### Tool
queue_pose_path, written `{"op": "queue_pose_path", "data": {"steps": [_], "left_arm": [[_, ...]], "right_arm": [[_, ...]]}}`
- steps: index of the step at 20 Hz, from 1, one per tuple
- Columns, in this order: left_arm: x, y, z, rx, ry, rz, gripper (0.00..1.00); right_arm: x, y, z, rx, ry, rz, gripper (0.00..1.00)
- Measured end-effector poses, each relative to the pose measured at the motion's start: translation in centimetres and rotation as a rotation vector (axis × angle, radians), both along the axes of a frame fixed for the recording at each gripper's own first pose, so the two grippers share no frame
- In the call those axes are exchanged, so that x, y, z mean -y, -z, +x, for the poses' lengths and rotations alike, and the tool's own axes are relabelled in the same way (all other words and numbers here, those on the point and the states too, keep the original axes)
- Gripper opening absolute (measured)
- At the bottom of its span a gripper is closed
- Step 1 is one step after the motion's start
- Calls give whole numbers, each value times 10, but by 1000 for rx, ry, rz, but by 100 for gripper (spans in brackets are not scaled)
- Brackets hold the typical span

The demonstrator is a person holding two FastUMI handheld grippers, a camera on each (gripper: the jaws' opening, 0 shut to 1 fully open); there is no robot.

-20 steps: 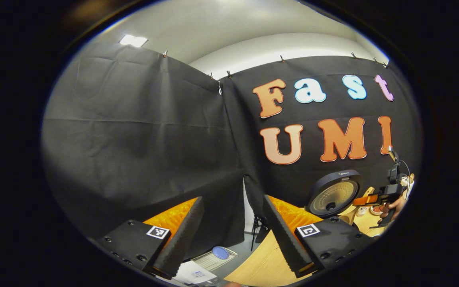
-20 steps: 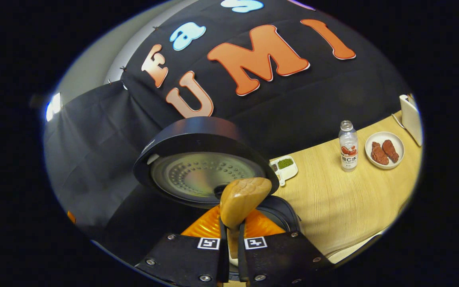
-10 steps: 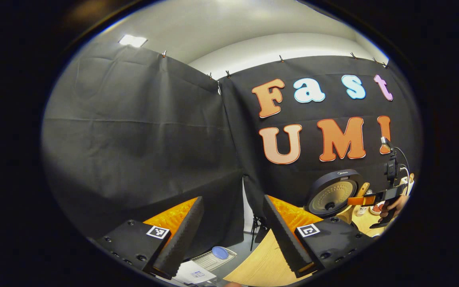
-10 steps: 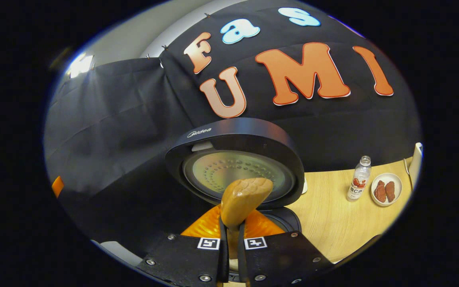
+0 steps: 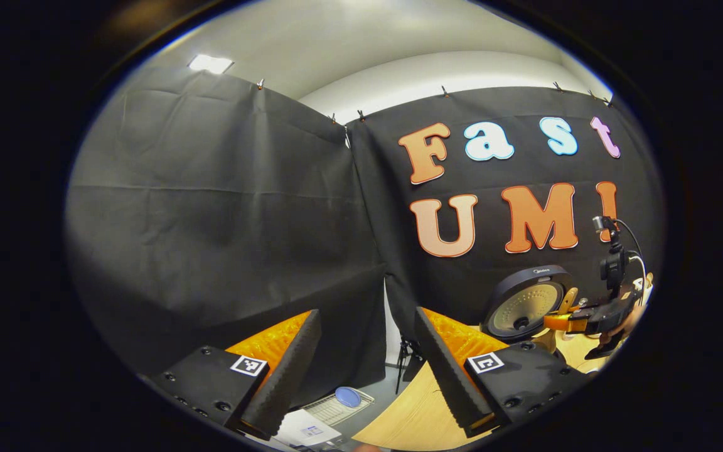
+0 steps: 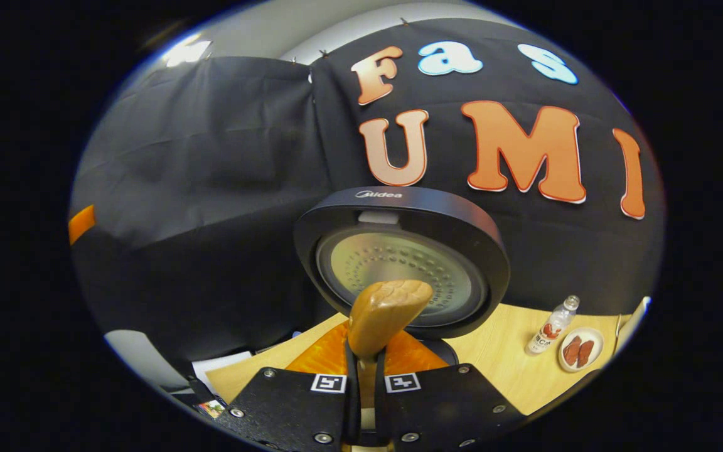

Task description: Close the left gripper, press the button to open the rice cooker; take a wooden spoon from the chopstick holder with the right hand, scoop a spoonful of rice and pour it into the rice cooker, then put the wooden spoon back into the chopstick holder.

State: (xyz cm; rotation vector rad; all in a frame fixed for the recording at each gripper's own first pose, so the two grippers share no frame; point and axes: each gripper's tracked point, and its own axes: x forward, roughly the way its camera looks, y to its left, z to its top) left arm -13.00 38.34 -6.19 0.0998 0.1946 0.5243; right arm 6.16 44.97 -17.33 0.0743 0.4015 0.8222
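In the right gripper view my right gripper (image 6: 362,364) is shut on the wooden spoon (image 6: 385,314), whose bowl stands up in front of the rice cooker's raised lid (image 6: 402,257). The dark rim of the cooker body (image 6: 442,351) peeks out below the lid. From the left gripper view, the open cooker (image 5: 526,302) is small at the far right, with the right gripper (image 5: 578,320) and spoon held in front of it by a hand. My left gripper (image 5: 366,370) is open, raised, facing the booth's corner with nothing between its fingers.
A wooden table (image 6: 512,370) carries a drink bottle (image 6: 551,326) and a white plate with red pieces (image 6: 578,349) at the right. Past the table's left edge (image 5: 399,414) lie papers and a blue disc (image 5: 348,397) lower down.
The right gripper has swung with the spoon: the cooker lid now stands centred and upright ahead, bottle and plate slid to the lower right. The left gripper has stayed still.
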Motion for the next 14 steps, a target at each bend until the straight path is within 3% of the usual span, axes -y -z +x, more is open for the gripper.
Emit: {"op": "queue_pose_path", "data": {"steps": [6,10,14], "left_arm": [[3,1,2,-2,-2,1,94],[4,-2,2,2,-3,4,94],[14,-3,7,3,11,6,94]], "right_arm": [[-6,2,-16,104,-58,-78,8],[11,0,-12,-6,-12,24,8],[66,-6,-3,-98,80,109,8]]}}
